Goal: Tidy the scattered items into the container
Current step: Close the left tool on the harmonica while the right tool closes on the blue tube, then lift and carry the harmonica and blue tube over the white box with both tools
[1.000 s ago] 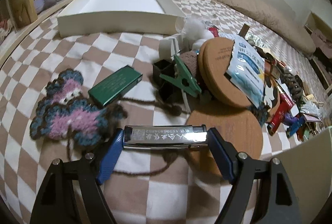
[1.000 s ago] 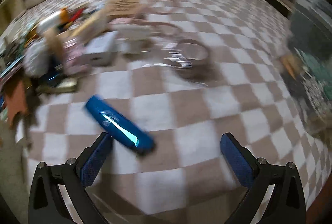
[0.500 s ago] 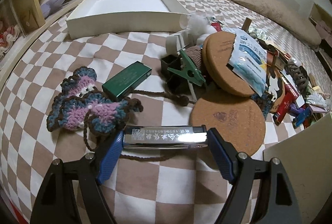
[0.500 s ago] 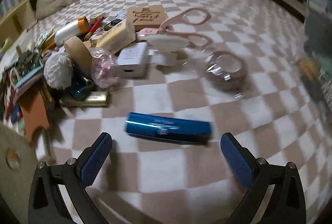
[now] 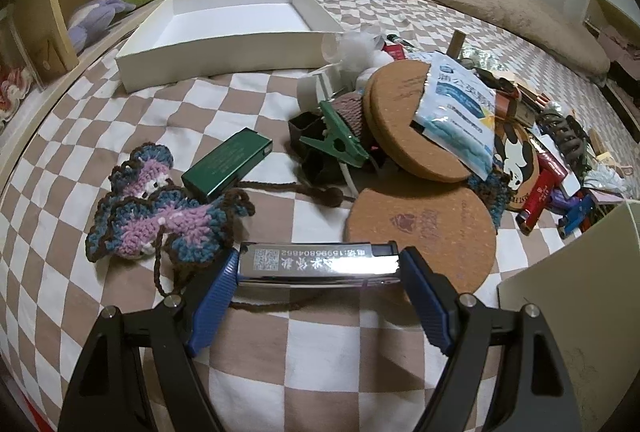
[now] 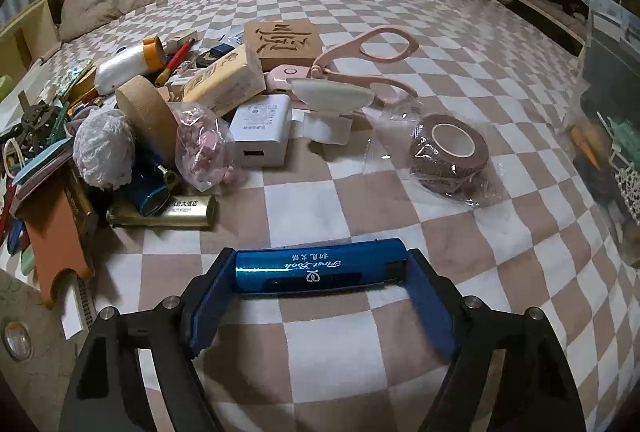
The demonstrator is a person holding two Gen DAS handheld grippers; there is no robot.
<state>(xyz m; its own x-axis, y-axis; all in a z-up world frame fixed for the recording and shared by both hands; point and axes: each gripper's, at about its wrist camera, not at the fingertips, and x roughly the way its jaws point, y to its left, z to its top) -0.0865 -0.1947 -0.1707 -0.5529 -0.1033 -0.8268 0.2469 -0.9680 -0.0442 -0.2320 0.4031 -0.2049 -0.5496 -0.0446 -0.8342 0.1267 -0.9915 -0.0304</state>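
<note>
My left gripper (image 5: 320, 270) is shut on a silver lighter (image 5: 316, 258), held crosswise by its two ends above the checkered bed cover. The white open box (image 5: 224, 57) stands beyond it at the back left, with nothing seen inside. In the right wrist view a blue lighter (image 6: 316, 264) lies crosswise between the blue pads of my right gripper (image 6: 320, 274). Its jaws are closing, and both pads touch the lighter's ends, low over the cover.
A crochet piece (image 5: 160, 216), a green lighter (image 5: 228, 163), a green clip (image 5: 340, 143) and cork coasters (image 5: 420, 232) lie before the box. Near the right gripper are a wrapped tape roll (image 6: 448, 151), pink scissors (image 6: 360, 63), a white charger (image 6: 262, 131) and a gold lighter (image 6: 164, 211).
The right gripper has come over the blue lighter and its jaws have narrowed onto the lighter's ends. The left gripper keeps its hold on the silver lighter and has barely shifted.
</note>
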